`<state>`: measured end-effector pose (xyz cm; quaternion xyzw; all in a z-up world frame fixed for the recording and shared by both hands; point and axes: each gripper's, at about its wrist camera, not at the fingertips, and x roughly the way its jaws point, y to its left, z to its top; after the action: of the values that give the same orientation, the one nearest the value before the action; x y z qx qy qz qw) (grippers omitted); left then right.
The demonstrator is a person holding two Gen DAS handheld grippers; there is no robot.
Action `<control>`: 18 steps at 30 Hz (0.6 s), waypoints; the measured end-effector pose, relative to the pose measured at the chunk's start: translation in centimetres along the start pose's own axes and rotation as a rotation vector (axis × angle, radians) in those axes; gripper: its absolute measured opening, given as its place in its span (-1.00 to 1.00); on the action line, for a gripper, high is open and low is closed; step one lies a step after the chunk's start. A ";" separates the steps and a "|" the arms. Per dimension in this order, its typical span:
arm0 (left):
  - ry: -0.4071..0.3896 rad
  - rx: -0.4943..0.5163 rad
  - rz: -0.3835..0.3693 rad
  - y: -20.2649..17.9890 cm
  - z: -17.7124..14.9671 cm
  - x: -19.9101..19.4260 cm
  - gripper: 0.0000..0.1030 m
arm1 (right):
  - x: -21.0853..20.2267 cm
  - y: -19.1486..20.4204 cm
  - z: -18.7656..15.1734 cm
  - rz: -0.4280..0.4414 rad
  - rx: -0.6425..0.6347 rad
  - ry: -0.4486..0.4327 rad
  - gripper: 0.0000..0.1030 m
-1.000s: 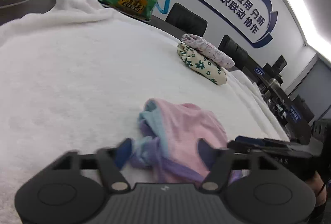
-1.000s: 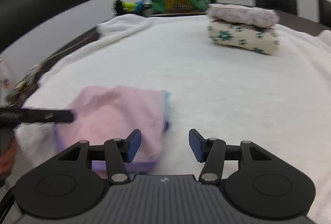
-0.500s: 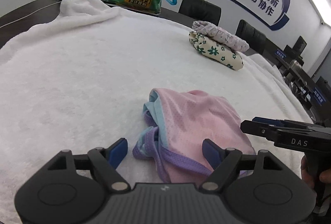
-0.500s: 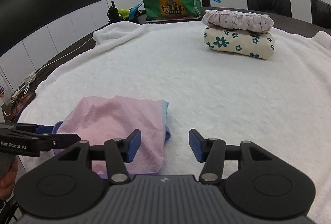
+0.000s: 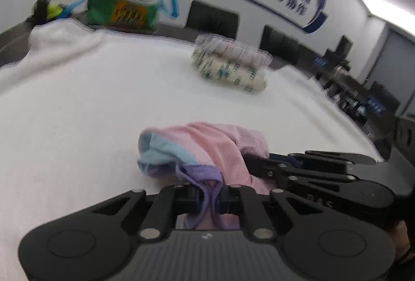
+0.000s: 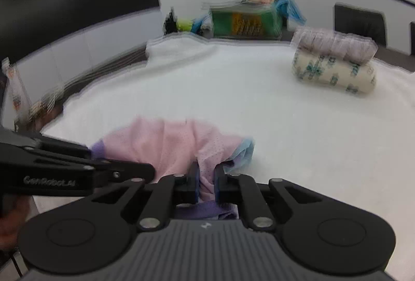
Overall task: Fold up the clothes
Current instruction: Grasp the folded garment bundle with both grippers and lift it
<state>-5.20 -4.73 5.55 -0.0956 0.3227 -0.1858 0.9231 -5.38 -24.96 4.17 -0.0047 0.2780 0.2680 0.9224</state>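
Observation:
A pink mesh garment (image 5: pixel 220 143) with light-blue and purple trim lies bunched on the white fleece blanket (image 5: pixel 90 99). My left gripper (image 5: pixel 208 199) is shut on its purple-trimmed near edge. My right gripper (image 6: pixel 206 183) is shut on the pink cloth (image 6: pixel 168 143) at the garment's other side. The right gripper also shows in the left wrist view (image 5: pixel 311 172), at the garment's right. The left gripper shows in the right wrist view (image 6: pixel 77 172), at the garment's left. Both views are motion-blurred.
Two folded garments, a lilac one on a floral one (image 5: pixel 230 68), are stacked at the far right of the blanket (image 6: pixel 334 63). A green bag (image 5: pixel 122 11) stands at the table's far edge. Black chairs line the wall behind.
Both grippers were open half a second ago and have closed on the pink garment, one on each side. The garment, flat before, is now bunched and lifted at the gripped edges.

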 end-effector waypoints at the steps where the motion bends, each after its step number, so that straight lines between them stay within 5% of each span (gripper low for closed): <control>1: -0.045 0.031 -0.016 -0.5 2.0 0.3 -0.83 | -0.6 -0.5 1.5 -0.016 -0.011 -0.045 -0.82; 7: -0.193 0.131 -0.132 -3.0 16.7 4.0 -0.84 | -2.5 -6.8 12.6 -0.141 -0.028 -0.225 -0.82; 10: -0.195 0.113 -0.185 -3.4 23.1 7.7 -0.83 | -2.0 -10.3 17.9 -0.210 -0.030 -0.265 -0.82; 15: -0.176 0.082 -0.206 -2.6 26.6 16.1 -0.83 | 3.0 -16.4 22.4 -0.270 -0.030 -0.194 -0.82; 18: -0.101 0.028 -0.206 -0.7 25.7 22.4 -0.83 | 8.2 -19.7 22.3 -0.302 -0.024 -0.100 -0.82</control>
<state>27.05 -12.95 13.12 -0.1245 0.2617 -0.2792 0.9154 21.54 -34.30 16.01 -0.0440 0.2246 0.1296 0.9648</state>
